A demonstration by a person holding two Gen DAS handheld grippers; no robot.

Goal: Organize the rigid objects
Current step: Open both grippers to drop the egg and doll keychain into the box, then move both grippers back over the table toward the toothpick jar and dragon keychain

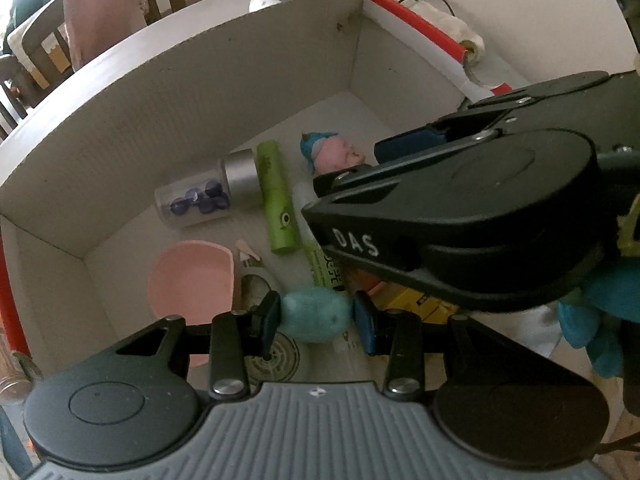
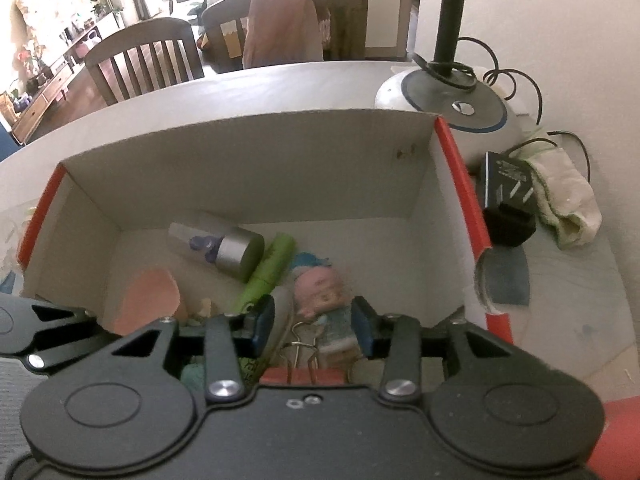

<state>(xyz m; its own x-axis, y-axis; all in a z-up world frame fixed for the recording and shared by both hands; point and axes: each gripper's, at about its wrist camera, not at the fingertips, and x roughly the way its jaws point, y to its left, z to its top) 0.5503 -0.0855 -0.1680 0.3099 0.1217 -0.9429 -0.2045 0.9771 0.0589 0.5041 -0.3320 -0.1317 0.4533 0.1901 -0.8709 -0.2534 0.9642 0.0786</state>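
The left hand-held gripper [image 1: 316, 320] is pinching a teal egg-shaped piece [image 1: 316, 318] between its blue pads, low inside the white cardboard box [image 1: 200, 120] that sits on the table [image 2: 560, 340]. The egg lies crosswise, its long axis running from pad to pad, directly above a bare patch of box floor between the pink bowl [image 1: 192, 276] and a yellow carton [image 1: 420, 300]. Letting go should call for only a short drop straight down.

The right hand-held gripper [image 2: 314, 320] hangs over the same box with its fingers spread, gripping nothing. A small doll with a pink face [image 2: 320, 284] lies just ahead of it and between the pads, head pointing away, so this hand is the nearer one for the doll.

The left view alone shows the egg in the grip, plus a clear jar of blue beads [image 1: 200, 200] and a green tube [image 1: 276, 196] lying side by side farther in. The right view alone shows a wire binder clip [image 2: 304, 354] right under the open fingers and a lamp base [image 2: 448, 104] outside the box.
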